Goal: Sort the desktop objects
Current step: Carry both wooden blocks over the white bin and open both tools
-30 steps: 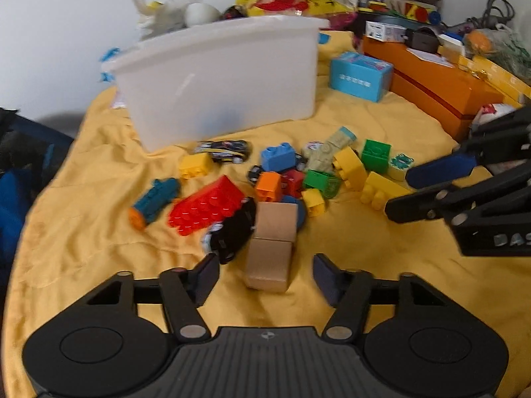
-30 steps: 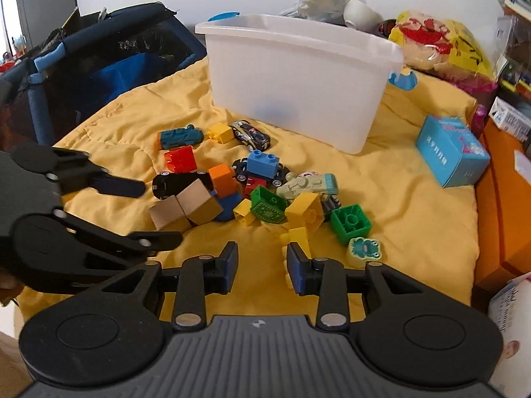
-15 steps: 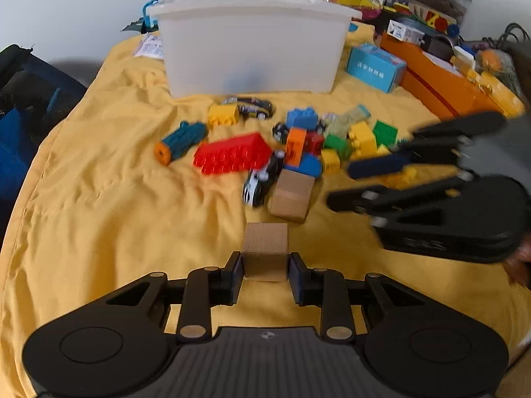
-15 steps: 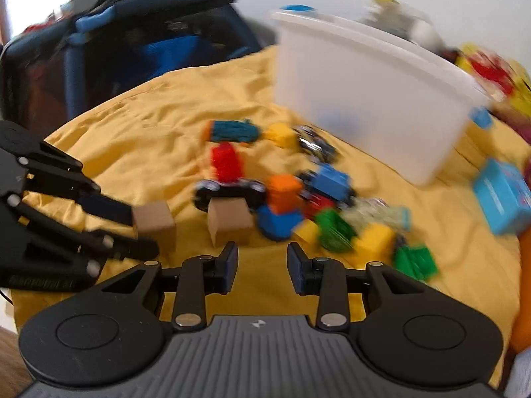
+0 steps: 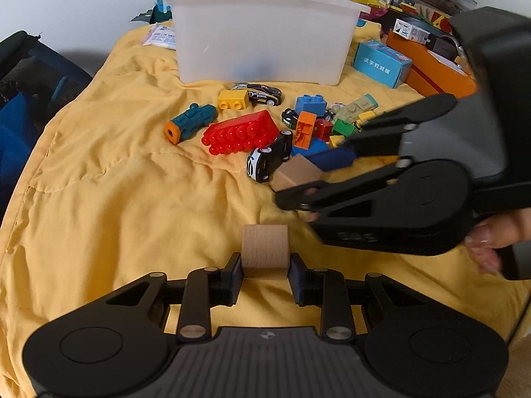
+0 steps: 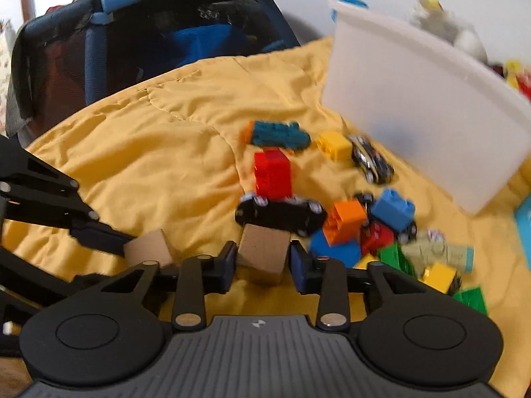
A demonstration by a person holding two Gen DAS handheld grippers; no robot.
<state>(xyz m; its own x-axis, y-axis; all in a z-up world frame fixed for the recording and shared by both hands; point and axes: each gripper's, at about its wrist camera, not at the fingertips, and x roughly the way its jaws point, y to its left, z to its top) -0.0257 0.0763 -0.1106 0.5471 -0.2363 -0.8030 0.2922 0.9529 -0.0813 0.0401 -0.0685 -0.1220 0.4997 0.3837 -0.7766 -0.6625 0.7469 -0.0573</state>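
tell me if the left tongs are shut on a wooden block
Shut on it: the left tongs press both sides of the wooden block.

yellow quilt (image 5: 109, 199) carries white bin (image 5: 262, 36) top center, toy bricks and cars mid-frame, blue box (image 5: 381, 63) upper right.

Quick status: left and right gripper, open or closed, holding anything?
Left gripper: shut on a light wooden cube.
Right gripper: open around a second wooden cube, not clamped.

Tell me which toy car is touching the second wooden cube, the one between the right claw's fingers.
The black car with white trim, lying just beyond that cube. The dark patterned car sits apart, near the white bin.
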